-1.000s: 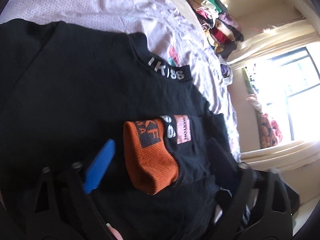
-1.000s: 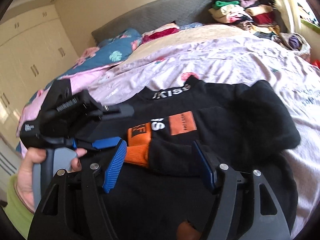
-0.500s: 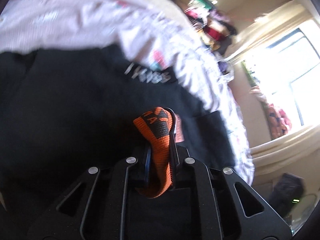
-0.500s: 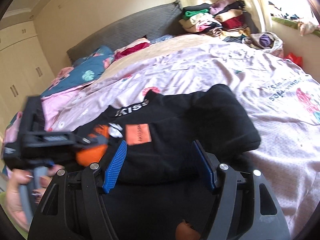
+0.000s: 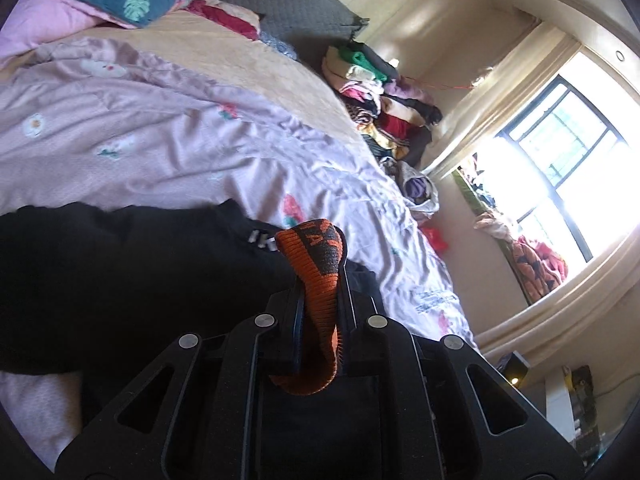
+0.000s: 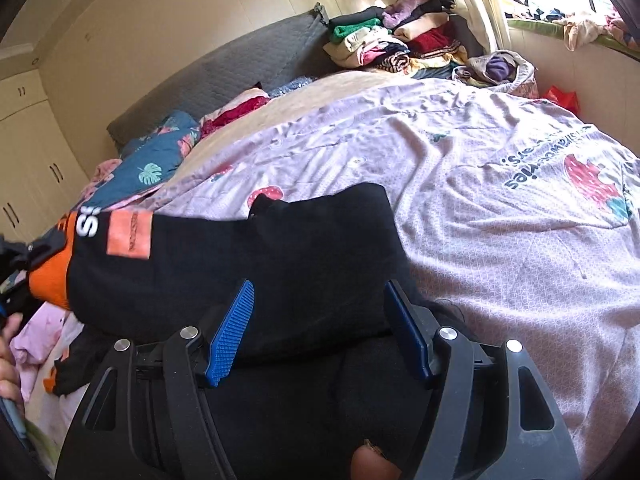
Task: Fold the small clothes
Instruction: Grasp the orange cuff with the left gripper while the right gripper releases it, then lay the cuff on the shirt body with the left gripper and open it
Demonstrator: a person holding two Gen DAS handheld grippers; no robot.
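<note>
A black sweater [image 5: 120, 272] lies on the pink bedsheet [image 5: 160, 132]. My left gripper [image 5: 322, 276] is shut on the sleeve's orange cuff [image 5: 320, 304] and holds it lifted above the sweater's body. In the right wrist view the black sleeve [image 6: 240, 264] stretches to the left, with an orange patch [image 6: 130, 236] and the orange cuff [image 6: 50, 280] at its end. My right gripper [image 6: 320, 316] stands open over the sleeve's near part. The black fabric lies between its blue pads [image 6: 232, 332], which do not press on it.
A pile of mixed clothes [image 6: 400, 40] sits at the far corner of the bed by the grey headboard [image 6: 224, 76]. A teal leaf-print pillow [image 6: 156, 164] lies at the back left. A bright window [image 5: 560, 160] is on the right. A hand [image 6: 8, 344] shows at the left edge.
The left gripper closed on the orange cuff and lifted it off the sweater. The sleeve now stretches out to the left. The right gripper stayed open and shifted along the sleeve.
</note>
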